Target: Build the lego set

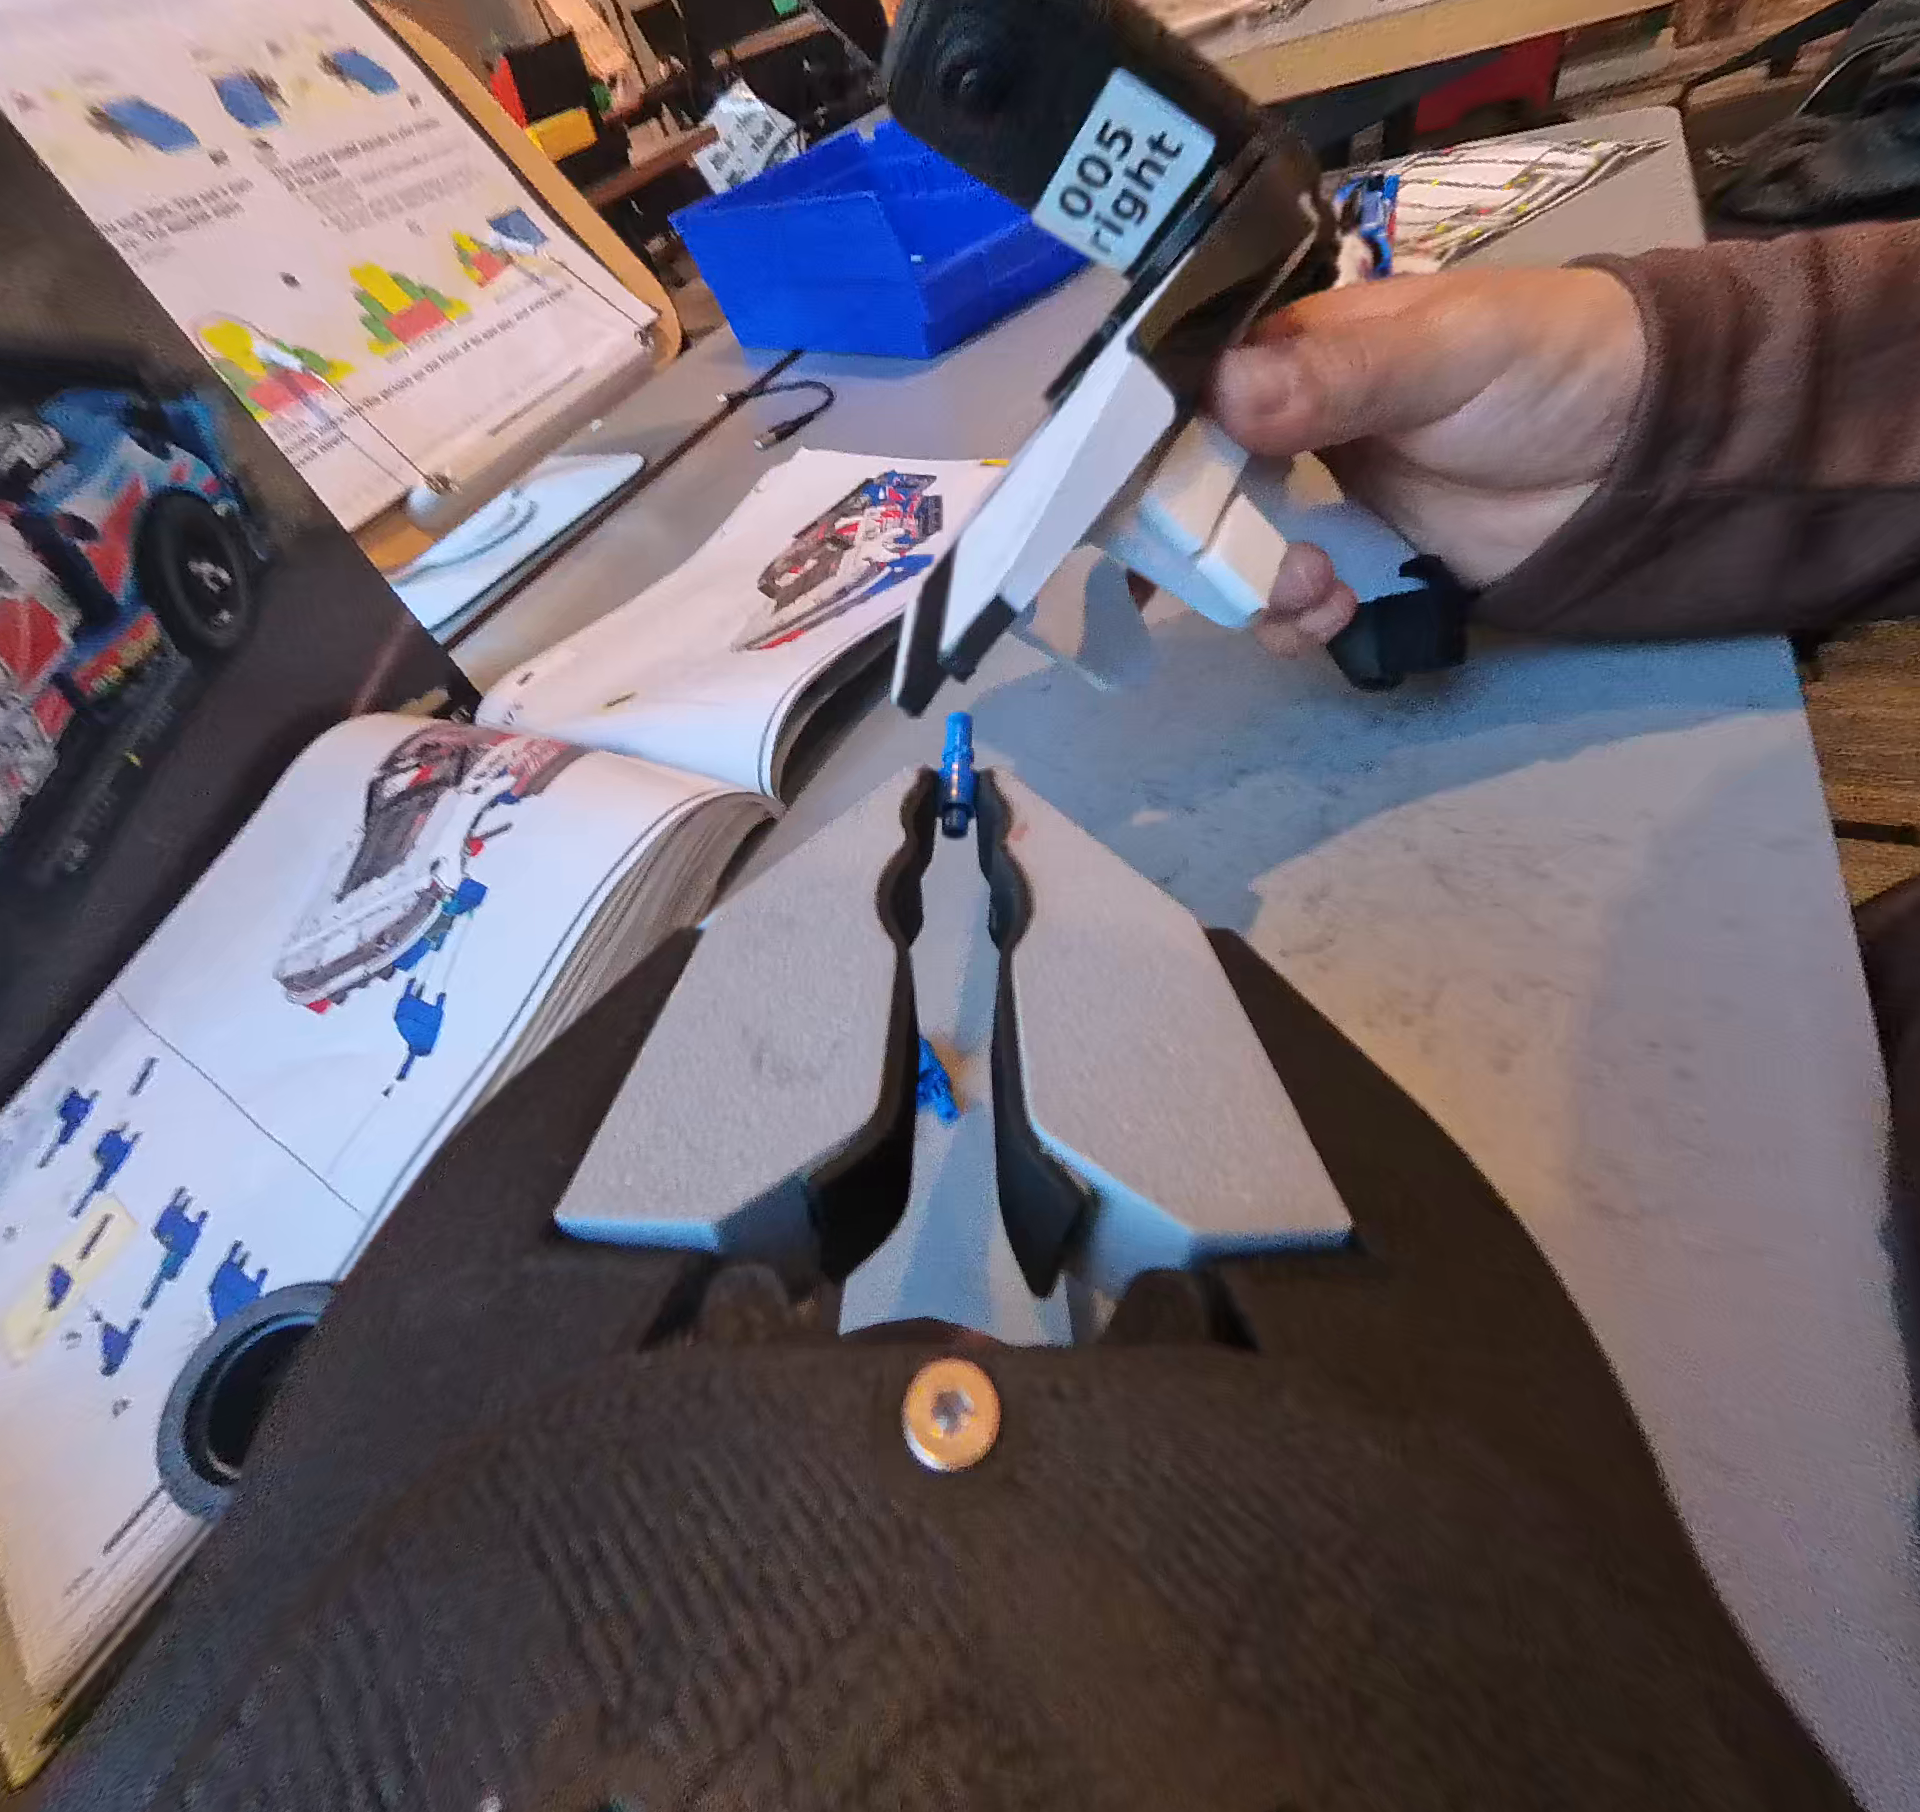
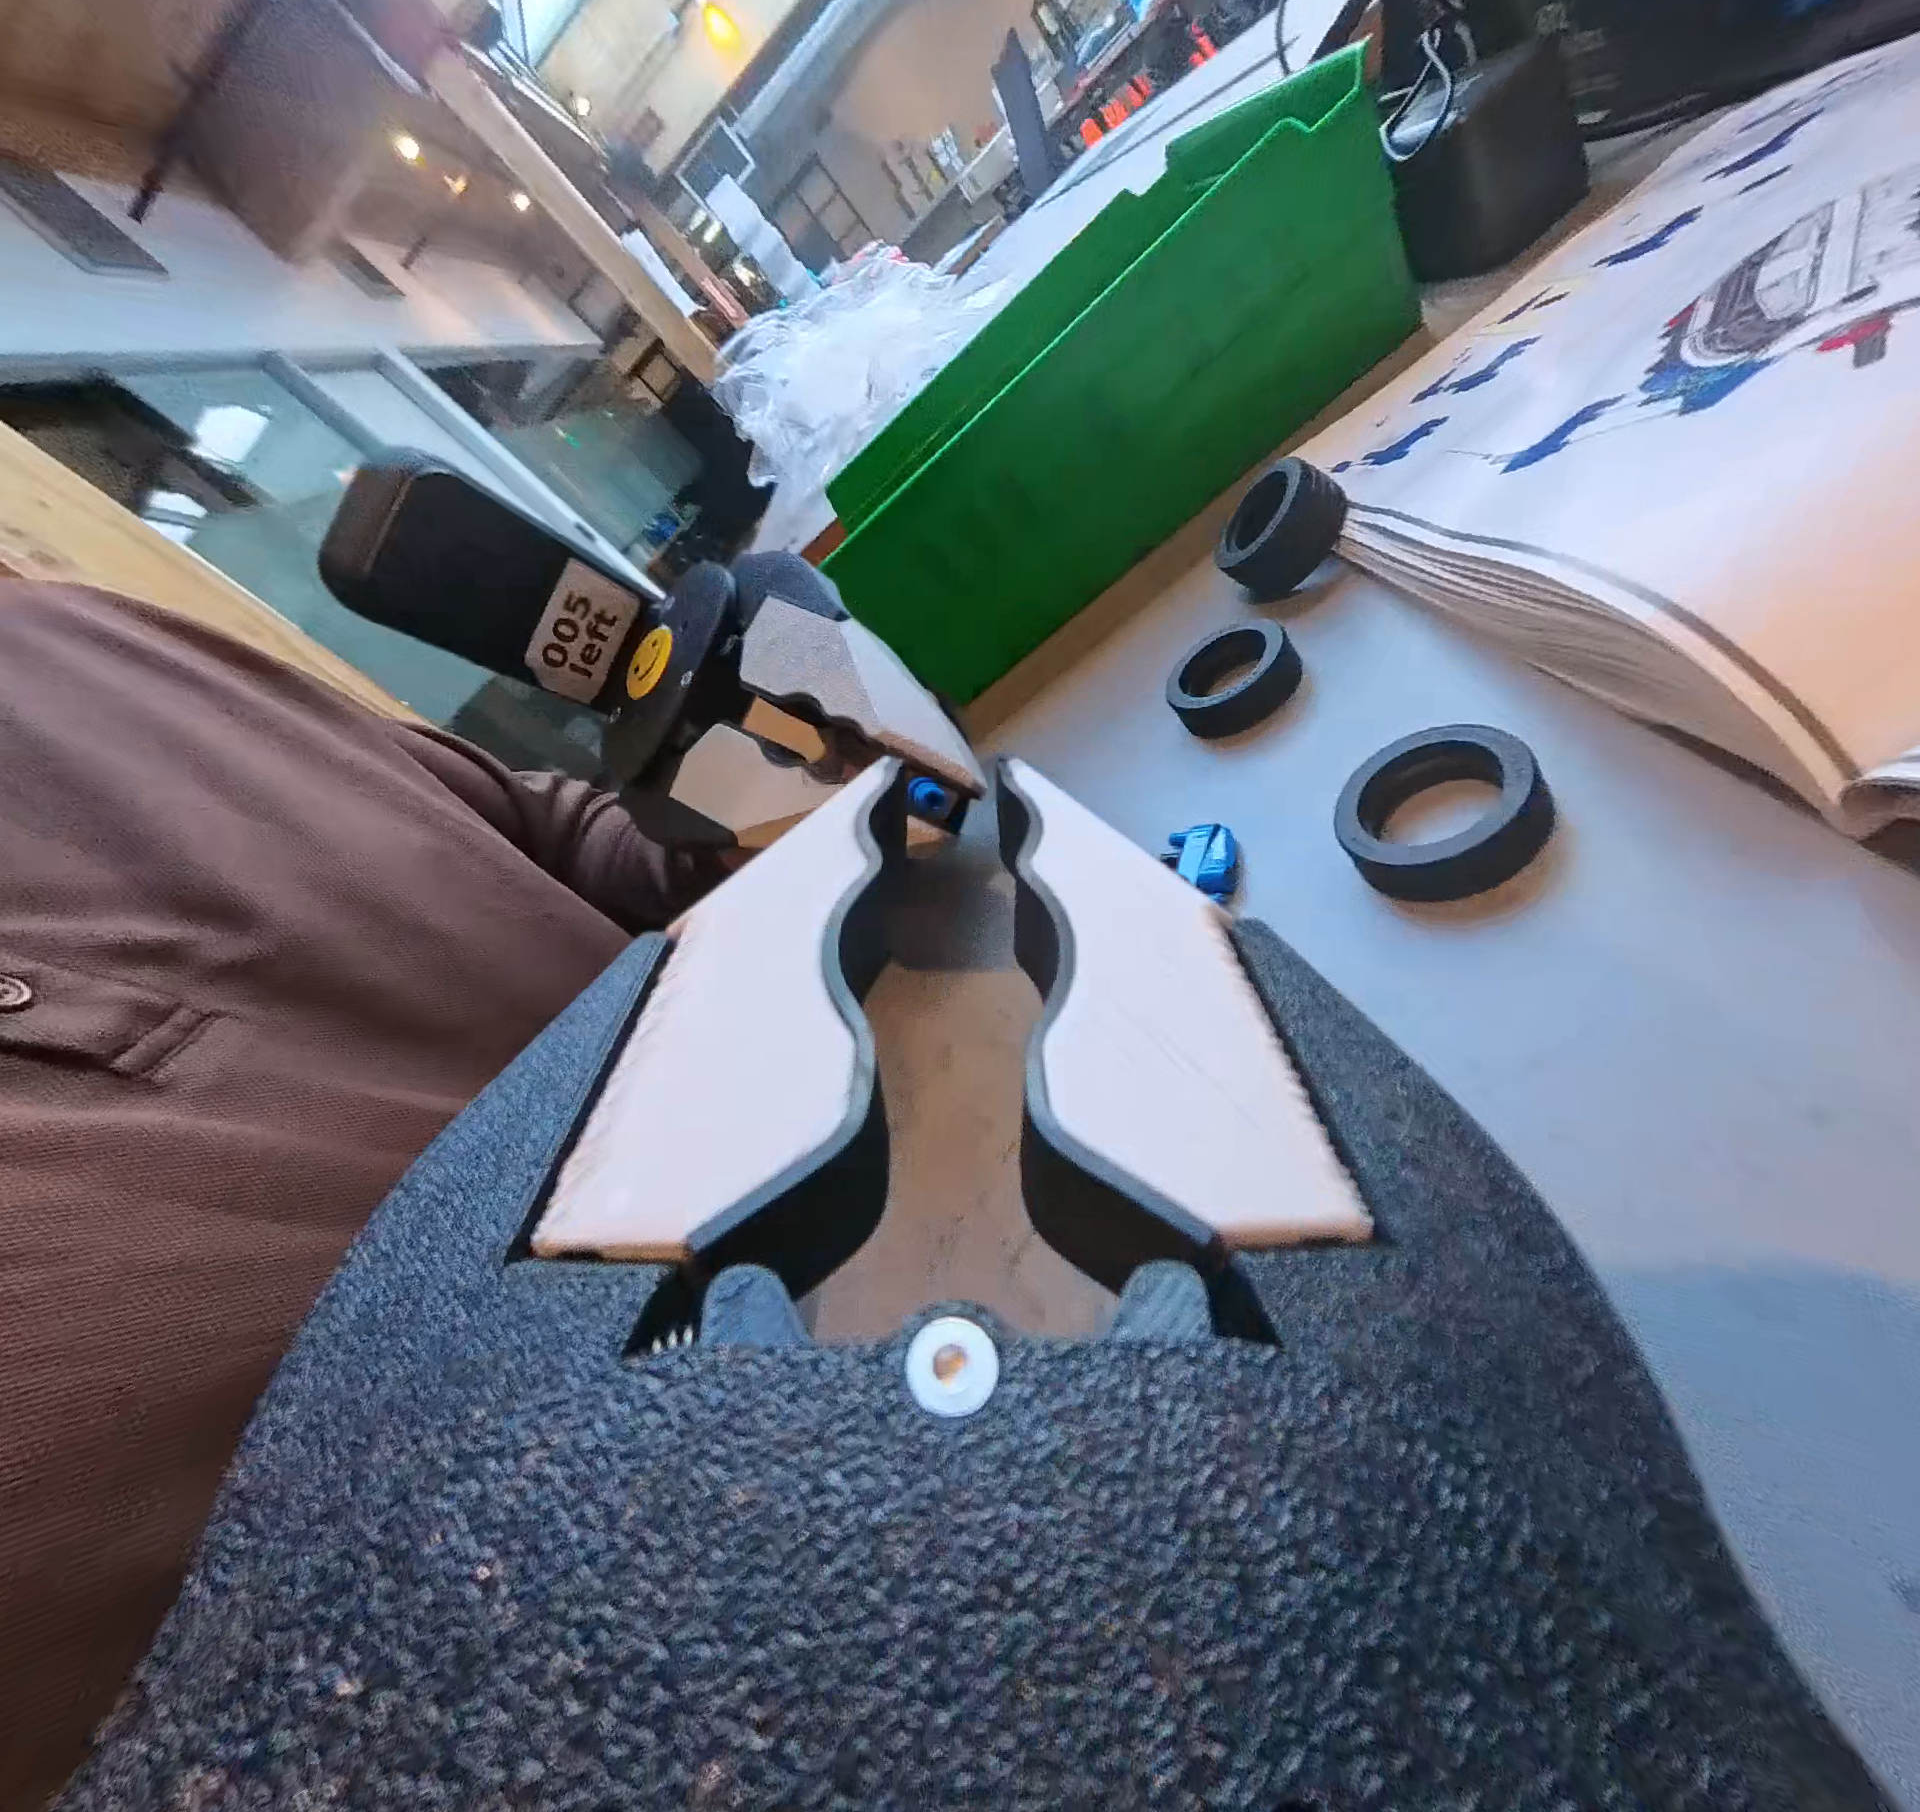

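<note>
My left gripper (image 1: 956, 783) is shut on a small blue pin (image 1: 957, 739), which sticks out past its fingertips above the grey table (image 1: 1507, 931). My right gripper (image 2: 948, 771) is open and empty, its tips close in front of the pin (image 2: 928, 794). In the left wrist view the right gripper (image 1: 930, 687) hangs just above the pin, held by a hand. A second blue Lego piece (image 2: 1200, 853) lies on the table; it also shows between the left fingers (image 1: 938, 1079). The left gripper (image 2: 951, 791) also shows in the right wrist view.
An open instruction book (image 1: 343, 931) lies to the left. Three black tyres (image 2: 1444, 812) (image 2: 1233, 676) (image 2: 1278, 531) lie beside the book (image 2: 1662, 391). A green bin (image 2: 1122, 412) and a blue bin (image 1: 873, 245) stand farther back. The set's box (image 1: 104, 557) stands at the far left. Left and right tips are no more than a few centimetres apart.
</note>
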Tool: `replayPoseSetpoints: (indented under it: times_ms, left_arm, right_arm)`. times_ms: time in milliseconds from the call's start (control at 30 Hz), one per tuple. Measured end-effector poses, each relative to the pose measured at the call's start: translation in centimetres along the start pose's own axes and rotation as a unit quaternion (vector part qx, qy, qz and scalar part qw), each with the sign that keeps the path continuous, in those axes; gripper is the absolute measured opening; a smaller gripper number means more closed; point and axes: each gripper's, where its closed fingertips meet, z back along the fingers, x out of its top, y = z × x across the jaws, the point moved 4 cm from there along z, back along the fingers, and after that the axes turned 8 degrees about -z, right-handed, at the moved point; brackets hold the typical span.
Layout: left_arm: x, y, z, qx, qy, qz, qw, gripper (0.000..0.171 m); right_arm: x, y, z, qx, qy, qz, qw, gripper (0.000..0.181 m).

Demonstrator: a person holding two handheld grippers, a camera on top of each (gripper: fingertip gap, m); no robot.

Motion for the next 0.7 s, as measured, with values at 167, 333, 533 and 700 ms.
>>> replayPoseSetpoints:
  times_ms: [167, 333, 533, 700]
  left_arm:
    - [0.6, 0.1, 0.0, 0.035, -0.011, -0.027, 0.999, 0.004]
    - [0.0, 0.4, -0.3, 0.043, 0.002, -0.005, 0.999, 0.004]
    - [-1.5, 0.4, -0.5, 0.047, 0.065, -0.026, 0.996, 0.005]
    - [-1.2, 1.2, -0.5, 0.091, 0.062, -0.002, 0.994, 0.005]
  right_arm:
    - [-0.6, 0.2, -1.0, 0.018, 0.012, -0.022, 1.0, 0.016]
    - [-0.5, 0.1, -1.2, 0.023, 0.0, -0.04, 0.999, 0.007]
    - [-1.2, -0.9, -2.1, -0.044, 0.019, 0.007, 0.999, 0.003]
    - [-0.4, -0.9, -2.3, -0.032, -0.04, -0.009, 0.999, 0.001]
